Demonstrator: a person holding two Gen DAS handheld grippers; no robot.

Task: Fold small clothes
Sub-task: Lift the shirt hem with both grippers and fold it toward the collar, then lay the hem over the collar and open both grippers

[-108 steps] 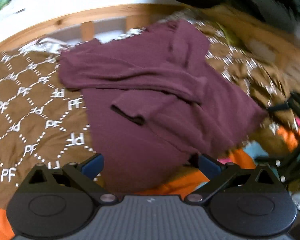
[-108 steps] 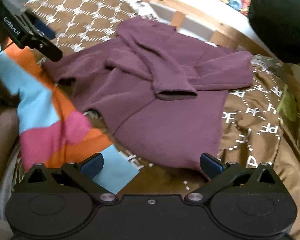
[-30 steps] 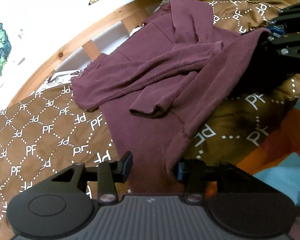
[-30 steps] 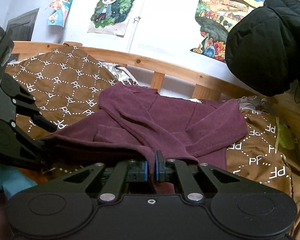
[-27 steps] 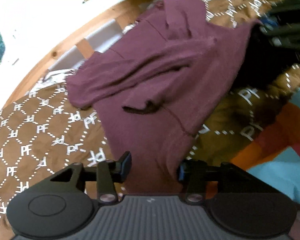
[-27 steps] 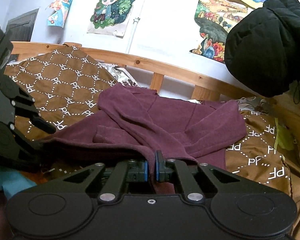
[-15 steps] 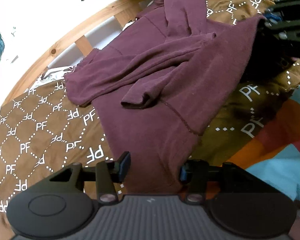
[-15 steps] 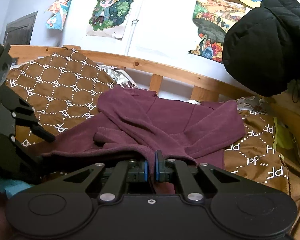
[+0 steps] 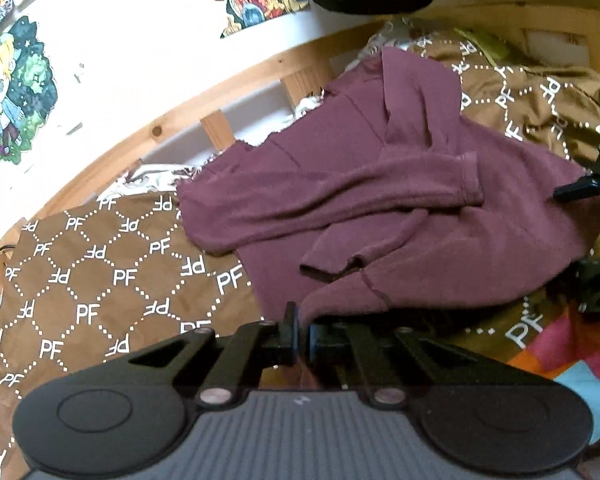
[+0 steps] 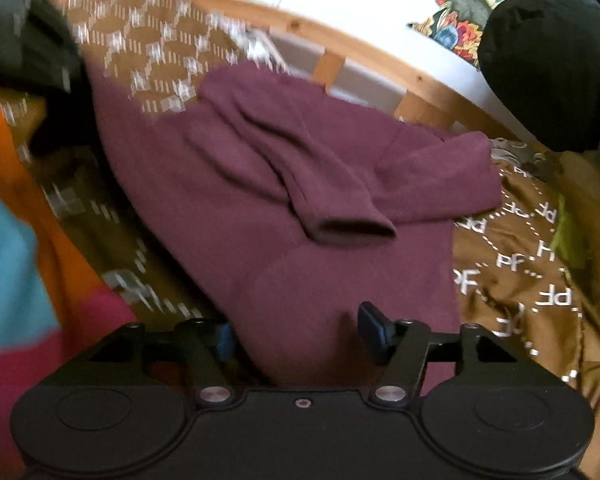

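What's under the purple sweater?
The purple sweater lies on a brown blanket printed with white PF letters. The part of the blanket right beneath it is covered, so anything else there is hidden.

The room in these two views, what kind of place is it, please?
Most likely a child's bedroom: a wooden bed rail, a brown quilt printed with white PF letters, and colourful cartoon drawings on the white wall.

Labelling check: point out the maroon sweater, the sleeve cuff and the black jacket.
maroon sweater (image 9: 440,264), left wrist view, front panel.
sleeve cuff (image 10: 352,226), right wrist view, open end.
black jacket (image 10: 552,64), right wrist view, middle of its bulk.
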